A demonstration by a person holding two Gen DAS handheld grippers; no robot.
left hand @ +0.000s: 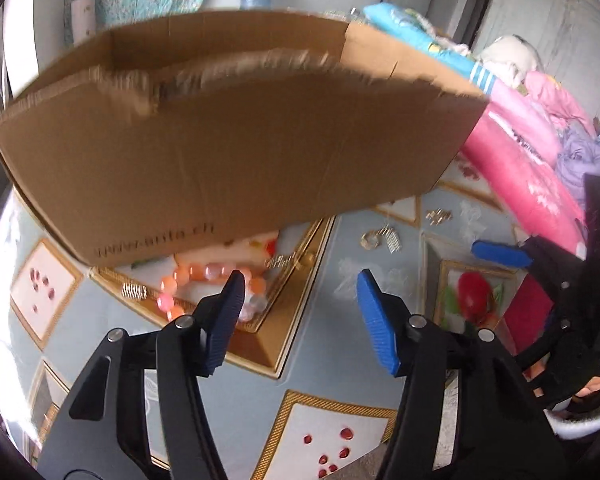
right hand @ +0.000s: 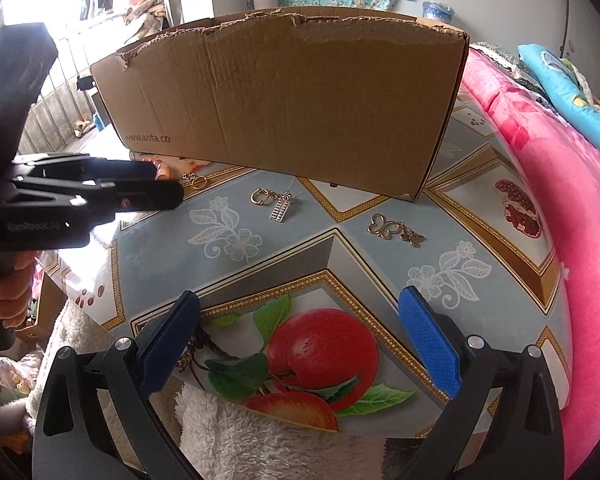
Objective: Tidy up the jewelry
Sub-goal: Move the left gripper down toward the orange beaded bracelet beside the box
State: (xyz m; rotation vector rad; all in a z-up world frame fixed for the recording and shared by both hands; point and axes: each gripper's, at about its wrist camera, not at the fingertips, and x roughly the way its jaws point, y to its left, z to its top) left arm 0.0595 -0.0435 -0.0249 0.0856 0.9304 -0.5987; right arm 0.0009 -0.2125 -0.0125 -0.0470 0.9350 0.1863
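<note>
An open cardboard box (left hand: pixel 228 148) stands on the patterned table; it also shows in the right wrist view (right hand: pixel 300 112). My left gripper (left hand: pixel 300 288) is open and empty, just above an orange and pink bead bracelet (left hand: pixel 204 280) at the box's foot. A small silver charm (left hand: pixel 134 290) lies left of the bracelet. A gold ring with a silver abacus charm (right hand: pixel 276 204) and a gold butterfly piece (right hand: pixel 396 230) lie in front of the box. My right gripper (right hand: pixel 300 308) is open and empty, low over the table's near edge. The left gripper (right hand: pixel 156 188) shows from the side at the left.
The oilcloth table (right hand: pixel 260 248) has fruit prints and gold frames. Pink bedding (right hand: pixel 572 216) rises along the right side. A white fluffy towel (right hand: pixel 260 436) lies under the table's near edge. Folded blue and purple cloths (left hand: pixel 572 148) are piled at the far right.
</note>
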